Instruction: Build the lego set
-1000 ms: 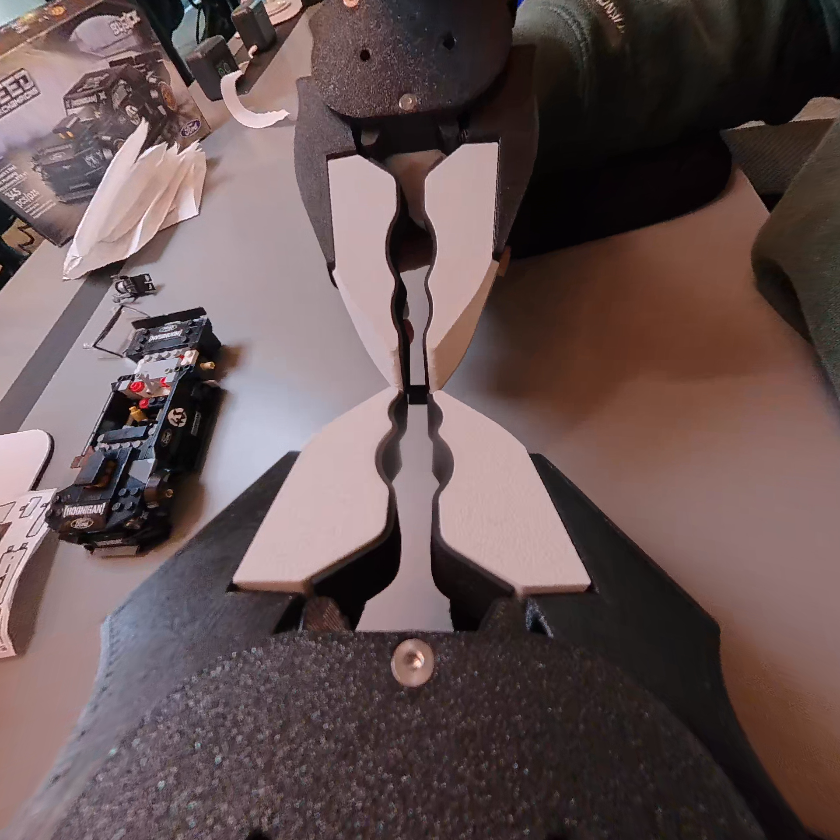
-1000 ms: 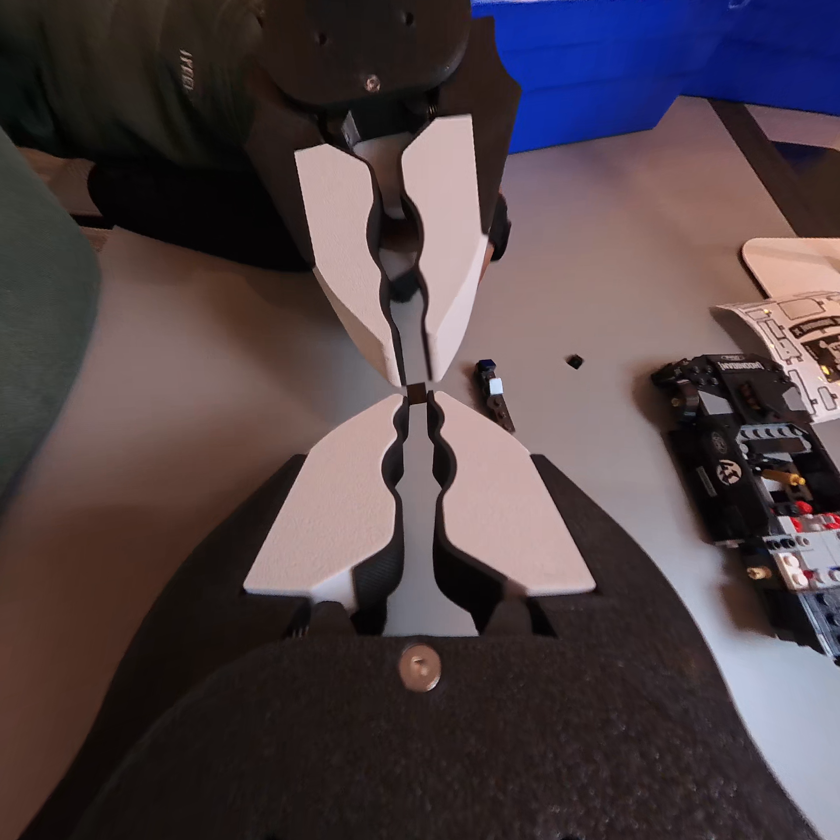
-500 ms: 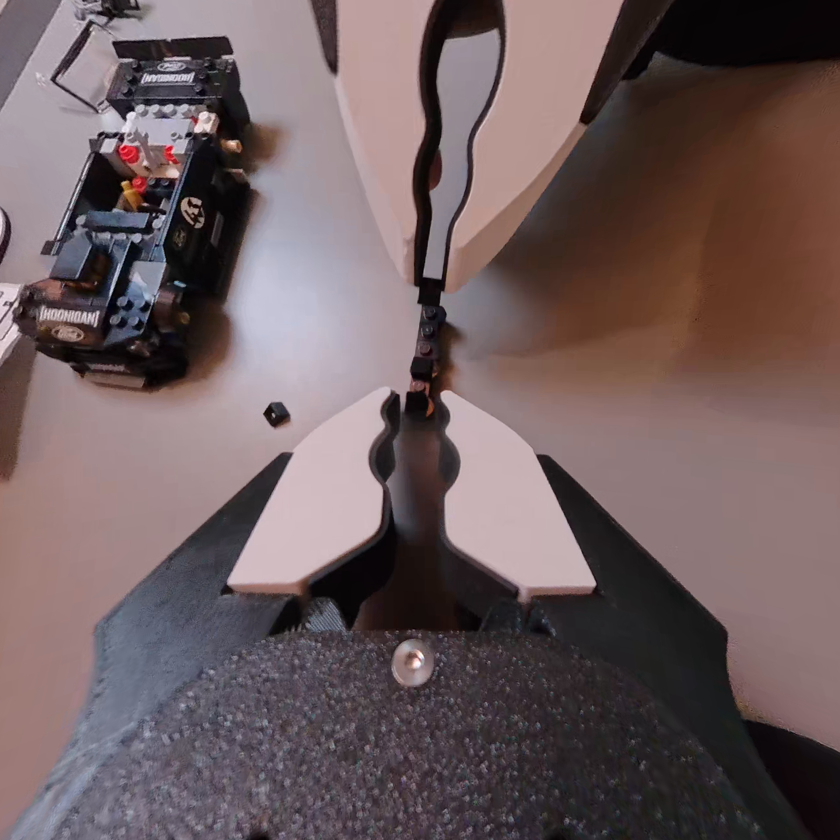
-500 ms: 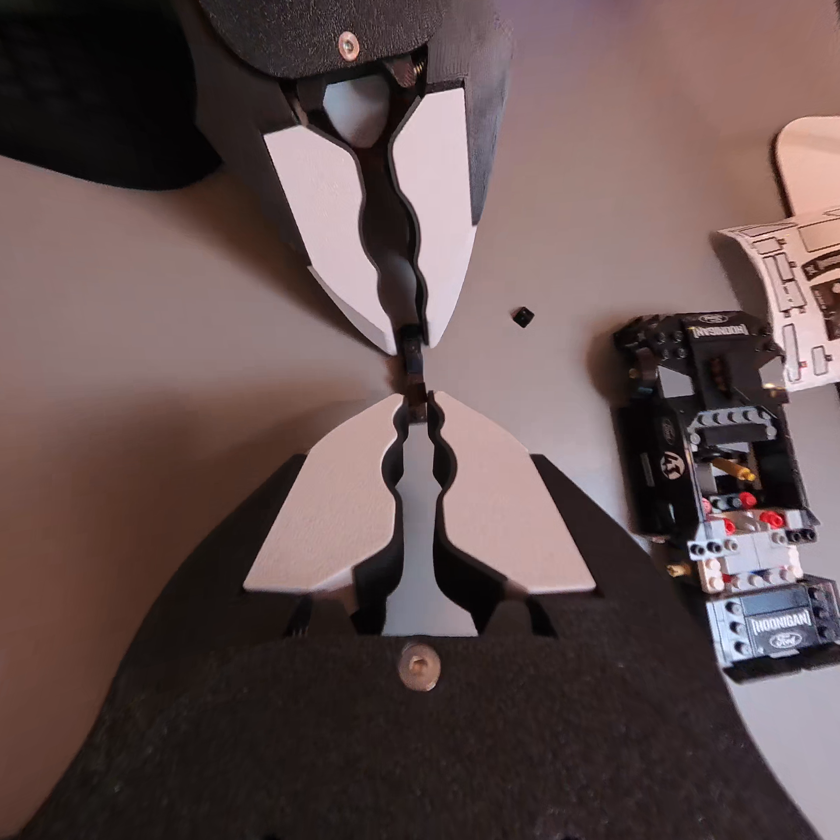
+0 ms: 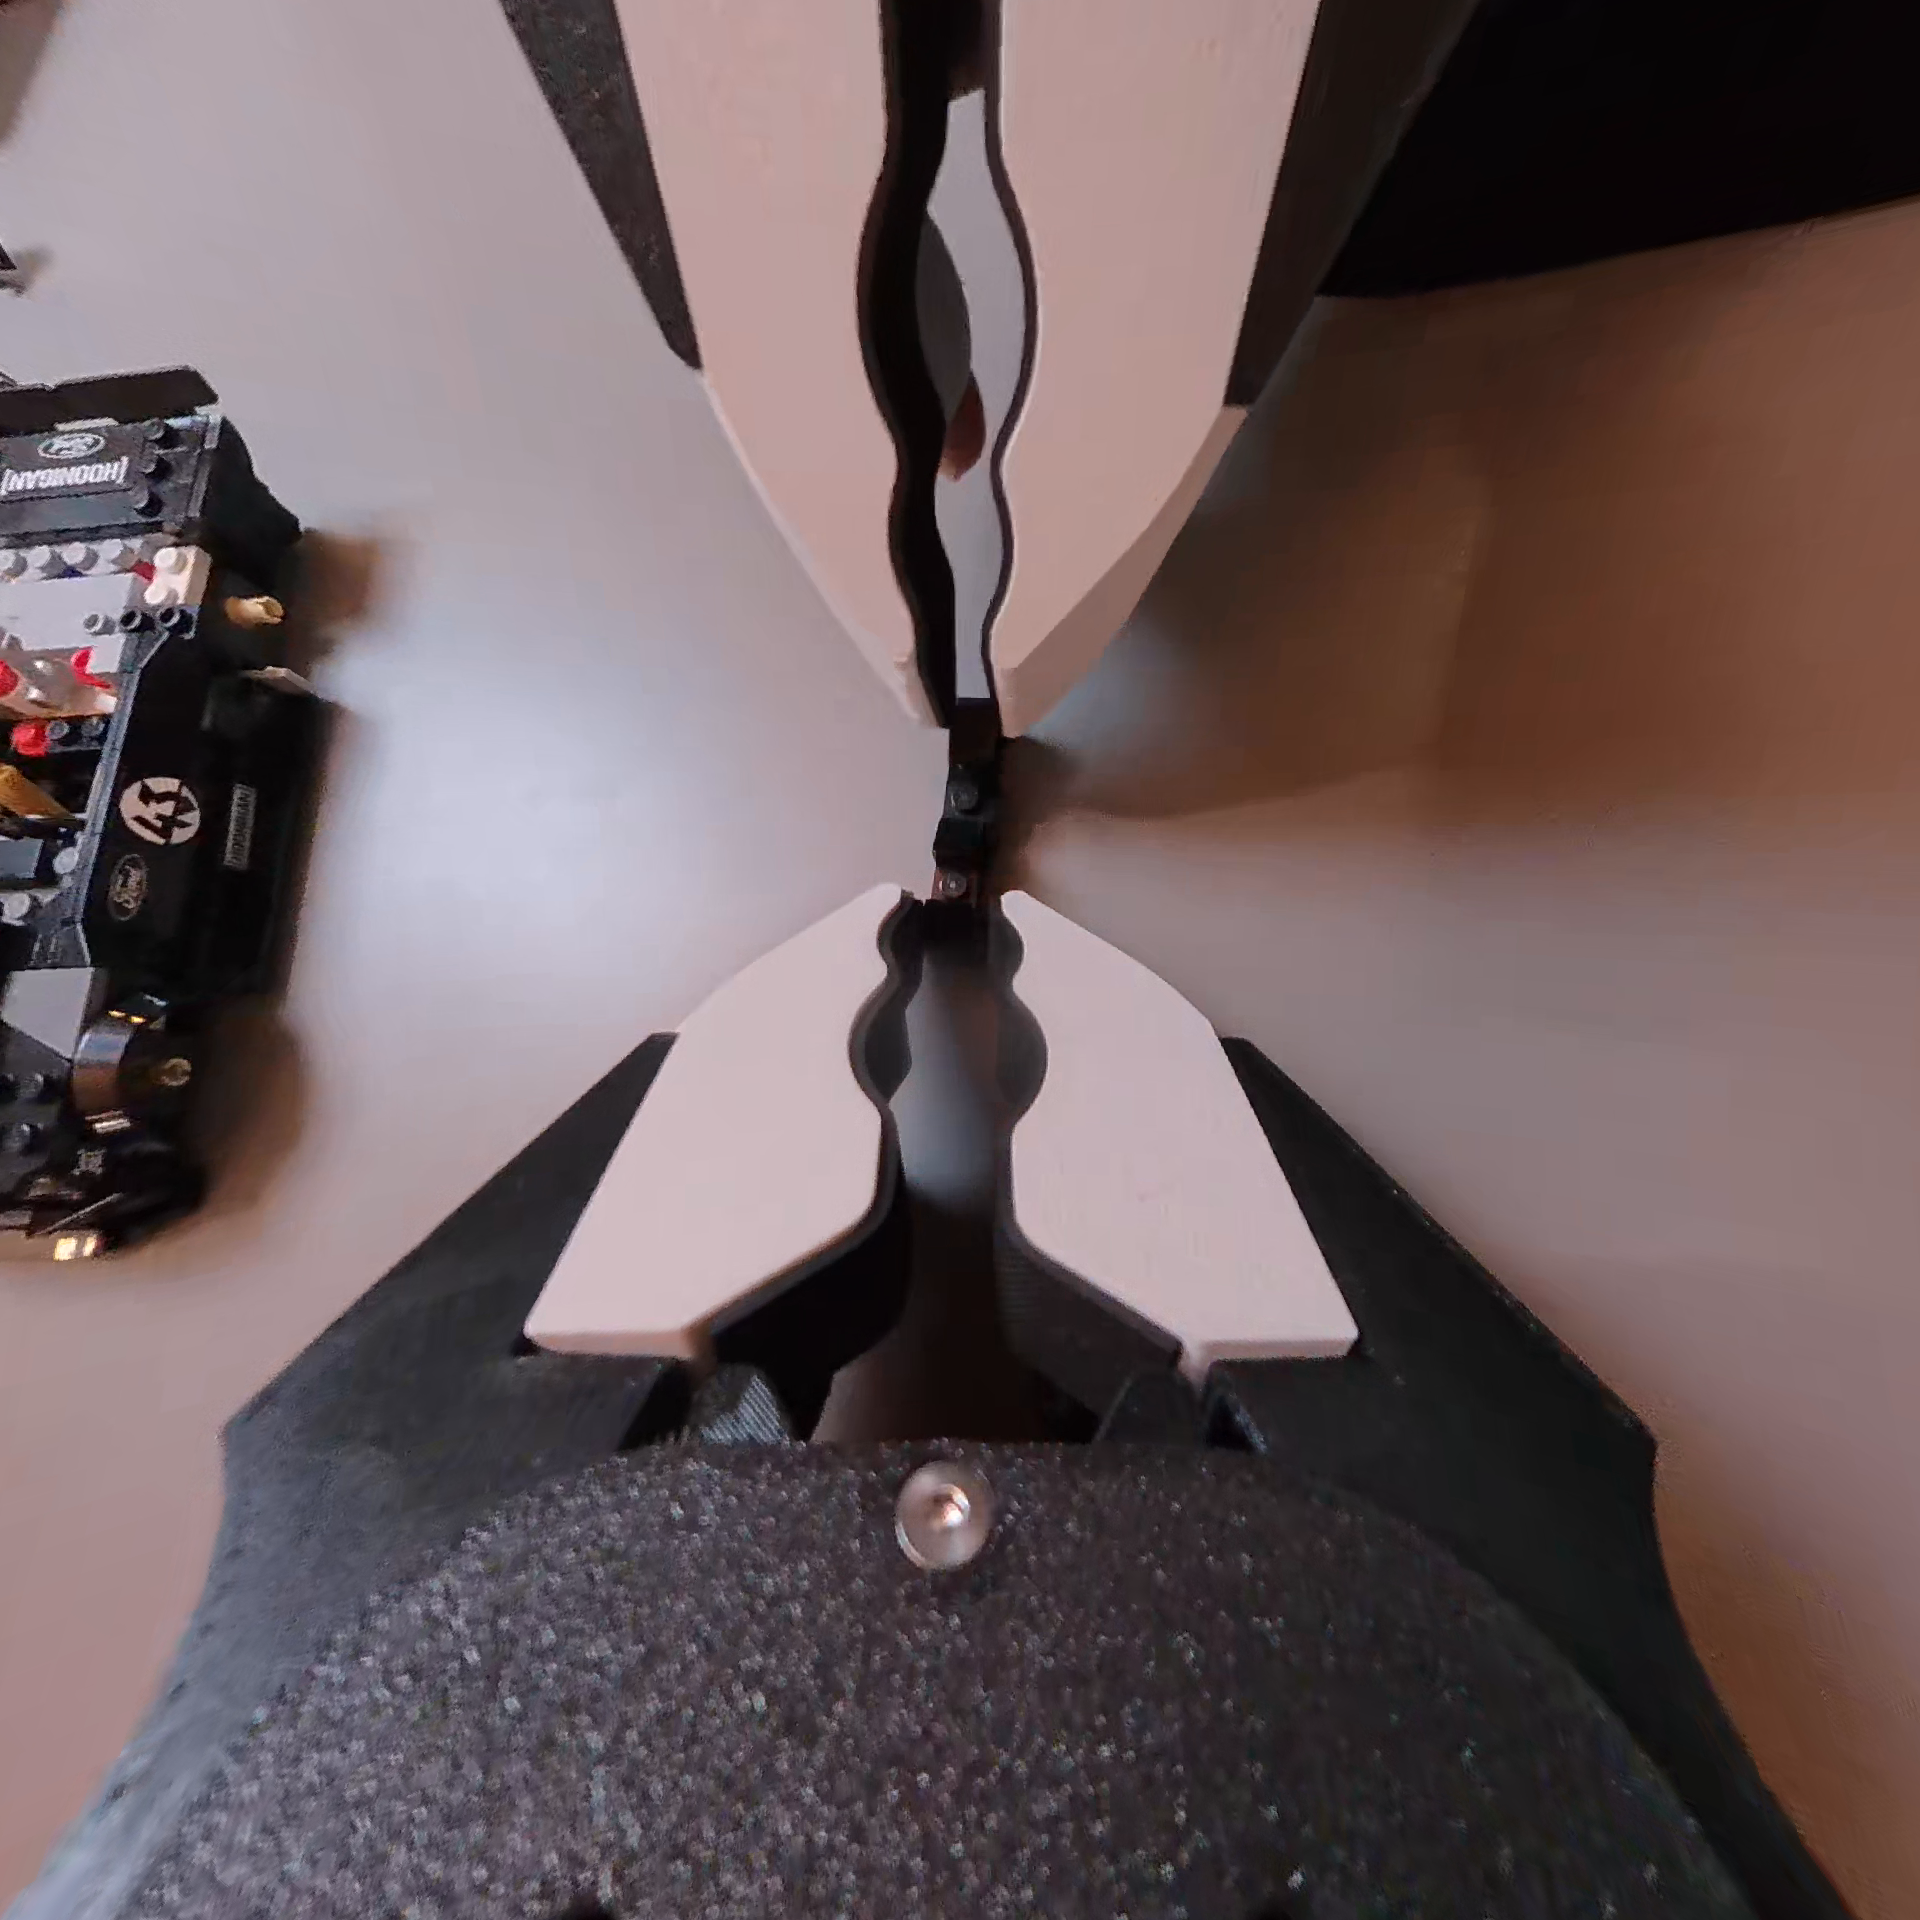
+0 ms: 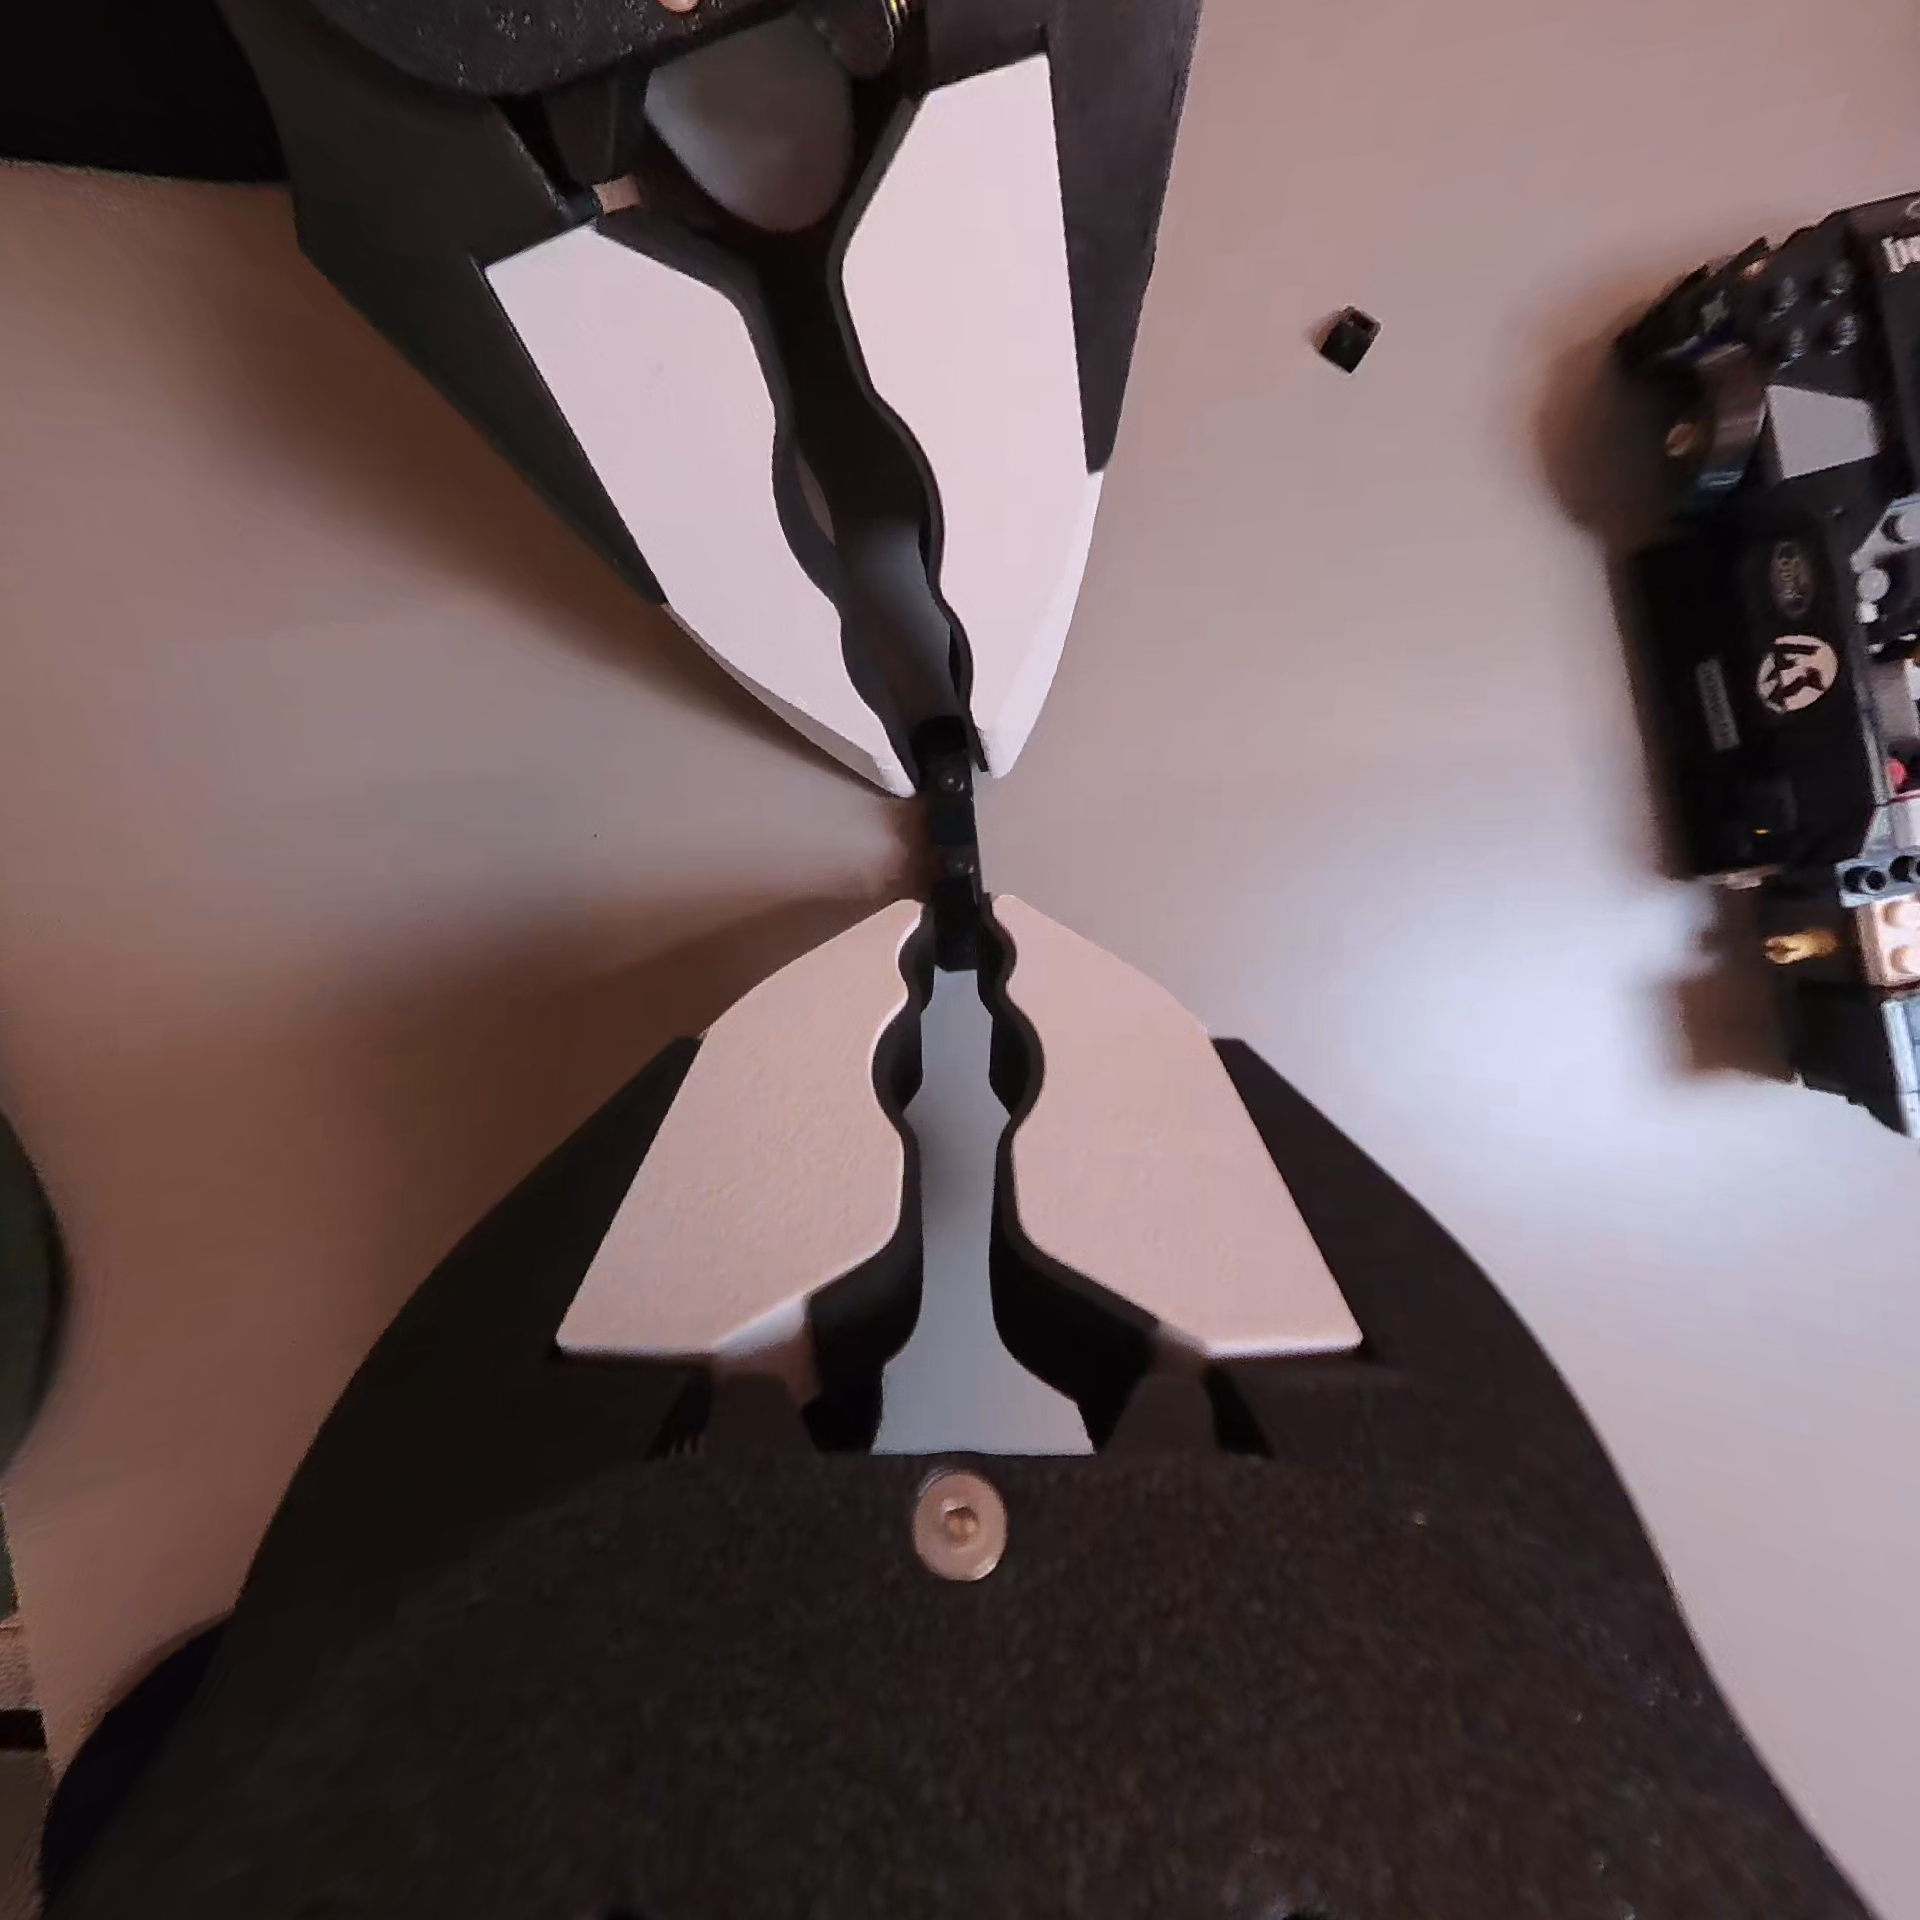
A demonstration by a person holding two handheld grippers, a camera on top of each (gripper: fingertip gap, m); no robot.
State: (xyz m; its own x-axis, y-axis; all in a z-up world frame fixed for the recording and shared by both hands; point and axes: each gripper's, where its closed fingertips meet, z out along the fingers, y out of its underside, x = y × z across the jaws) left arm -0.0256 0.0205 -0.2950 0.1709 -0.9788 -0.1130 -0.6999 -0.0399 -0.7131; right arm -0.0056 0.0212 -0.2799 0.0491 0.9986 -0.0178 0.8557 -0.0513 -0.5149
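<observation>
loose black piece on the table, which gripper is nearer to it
Left. The loose black piece lies beside the left gripper; the right gripper sits farther off.

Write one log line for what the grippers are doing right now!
left hand-held gripper: shut on thin black lego strip | right hand-held gripper: shut on same strip | above grey table

— What's underneath?
— A plain grey table [image 5: 540, 810], spreading out on every side.
— And further ahead?
— Dark cloth [image 5: 1662, 125], far ahead to the right in the left wrist view.
— Anything close in?
— In the right wrist view, a blurred dark green shape [image 6: 16, 1299] near-left, at the edge. Can't tell what it is.
</observation>
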